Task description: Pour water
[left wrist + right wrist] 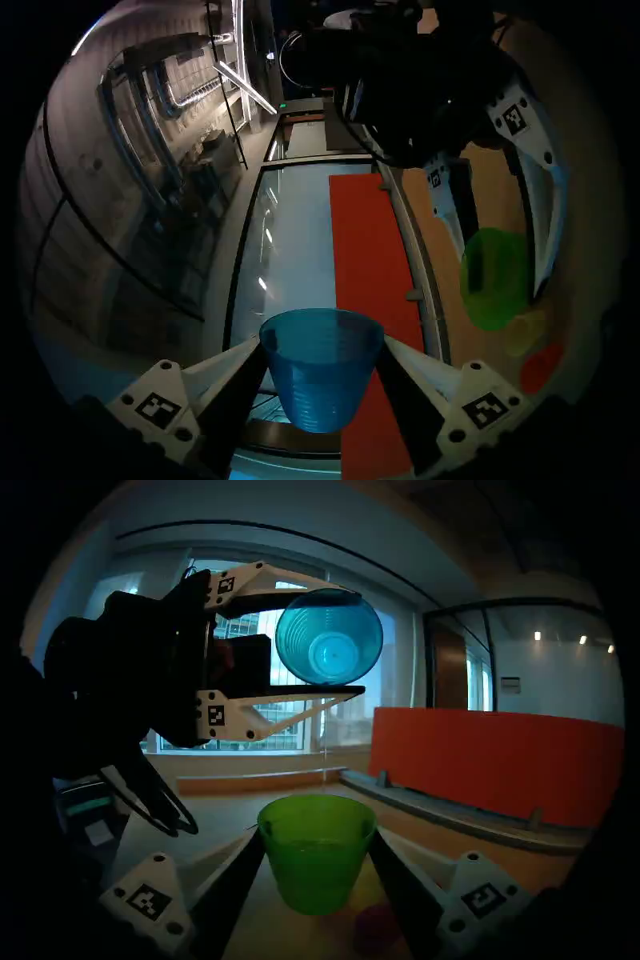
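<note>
— What sits closest in?

— My left gripper (pixel 322 342) is clamped on the blue cup (pixel 322 376), one finger on each side of its wall. My right gripper (pixel 316 832) grips the green cup (pixel 316 860) the same way. That cup is upright and low, just over the table (pixel 232 816).

— How do the two cups lie against each other?

— In the right gripper view the blue cup hangs higher than the green one and farther off, not touching it. It is tipped onto its side, so I look straight into its mouth and see its bottom. In the left gripper view the green cup is off to one side, well apart, with its mouth open.

— So is the water across?

— I judge the pour is at the tipping stage or close to its end. I see no stream between the cups. The blue cup looks empty to me, and there may be a faint level low in the green one, but the light is too dim to be sure. If any water is left, the blue rim has to come over the green mouth. After that, both cups need setting down.

— And behind them?

— An orange panel (pixel 496 760) runs along the table's far side, with tall windows (pixel 264 720) beyond
</note>
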The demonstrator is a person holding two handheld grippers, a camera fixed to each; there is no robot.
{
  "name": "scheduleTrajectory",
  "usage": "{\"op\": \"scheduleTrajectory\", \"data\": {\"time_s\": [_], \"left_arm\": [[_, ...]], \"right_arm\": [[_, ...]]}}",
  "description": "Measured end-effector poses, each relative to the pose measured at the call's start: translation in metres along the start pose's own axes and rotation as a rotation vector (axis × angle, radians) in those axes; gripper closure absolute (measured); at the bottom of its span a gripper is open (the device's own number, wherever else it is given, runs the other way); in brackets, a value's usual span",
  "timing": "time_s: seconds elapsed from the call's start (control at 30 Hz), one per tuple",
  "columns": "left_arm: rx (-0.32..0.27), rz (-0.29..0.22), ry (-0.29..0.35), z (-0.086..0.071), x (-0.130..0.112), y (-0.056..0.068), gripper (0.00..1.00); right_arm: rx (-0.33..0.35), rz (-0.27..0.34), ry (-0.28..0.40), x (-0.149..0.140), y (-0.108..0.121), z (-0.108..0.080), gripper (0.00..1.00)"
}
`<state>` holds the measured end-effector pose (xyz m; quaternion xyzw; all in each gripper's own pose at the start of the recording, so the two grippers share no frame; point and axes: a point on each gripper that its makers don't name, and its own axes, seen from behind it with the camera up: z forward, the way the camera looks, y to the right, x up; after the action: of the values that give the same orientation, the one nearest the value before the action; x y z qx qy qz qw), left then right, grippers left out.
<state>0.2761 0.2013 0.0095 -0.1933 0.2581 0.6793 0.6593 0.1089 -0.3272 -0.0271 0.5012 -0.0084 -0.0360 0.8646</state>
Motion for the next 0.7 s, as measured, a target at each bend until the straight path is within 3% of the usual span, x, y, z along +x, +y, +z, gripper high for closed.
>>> {"op": "scheduleTrajectory", "data": {"time_s": [0.2,0.4,0.53,0.7], "left_arm": [[0.005,0.019,0.004,0.001,0.001,-0.001,0.14],[0.007,0.000,0.001,0.003,-0.002,-0.004,0.14],[0.007,-0.043,-0.005,0.004,-0.006,-0.004,0.14],[-0.008,-0.149,-0.020,0.005,-0.012,0.004,0.14]], "right_arm": [[-0.001,0.001,0.002,0.000,0.001,0.000,0.10],[0.000,0.001,0.002,0.000,0.001,0.001,0.11],[-0.002,0.001,0.003,0.001,0.001,0.000,0.11],[-0.005,0.003,0.004,0.001,0.002,0.000,0.11]]}}
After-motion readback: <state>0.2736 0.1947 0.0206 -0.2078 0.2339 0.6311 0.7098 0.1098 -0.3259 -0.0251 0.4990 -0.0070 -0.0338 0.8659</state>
